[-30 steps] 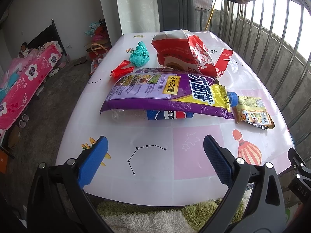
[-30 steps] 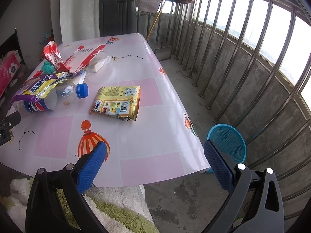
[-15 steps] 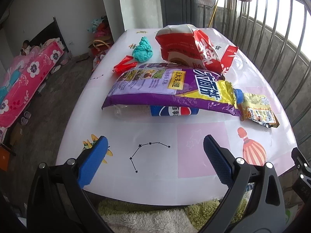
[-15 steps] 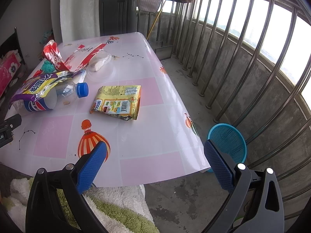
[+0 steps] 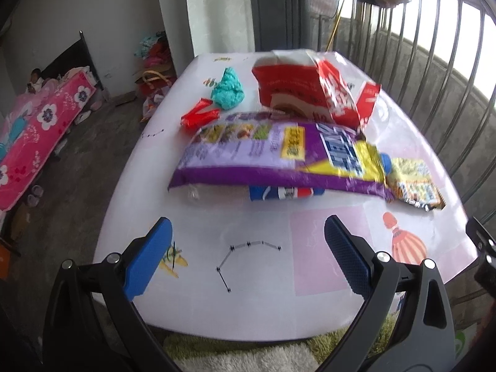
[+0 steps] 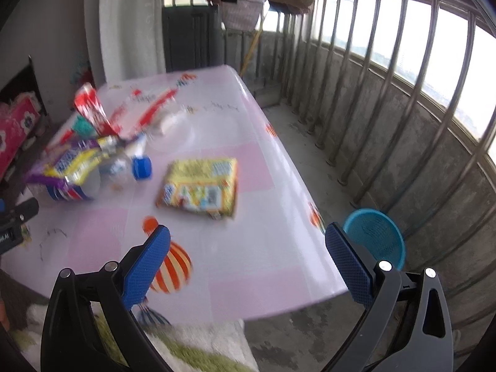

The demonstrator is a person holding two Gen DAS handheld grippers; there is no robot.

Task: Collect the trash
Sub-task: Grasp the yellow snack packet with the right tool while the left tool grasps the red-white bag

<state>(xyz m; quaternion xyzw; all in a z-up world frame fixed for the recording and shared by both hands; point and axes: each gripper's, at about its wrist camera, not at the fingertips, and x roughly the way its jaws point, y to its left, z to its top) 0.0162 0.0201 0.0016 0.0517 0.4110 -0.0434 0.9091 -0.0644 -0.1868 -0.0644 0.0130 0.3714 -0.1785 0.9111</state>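
Both my grippers have advanced toward the table point(image 5: 130, 210). Left gripper point(image 5: 248, 255) spread wide, empty; purple bag point(image 5: 272, 155) ahead, covering a bottle point(image 5: 286, 192). Right gripper point(image 6: 248, 257) likewise released; yellow packet point(image 6: 200, 187) ahead. Risk: lifting the bag could roll the bottle.

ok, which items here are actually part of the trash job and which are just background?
Job items:
purple snack bag
plastic bottle under it
yellow wrapper
red-and-white bag
small red wrapper
teal crumpled wad
blue basket on the floor, the likely bin

Background:
table
pink floral bedding
balcony railing
green rug
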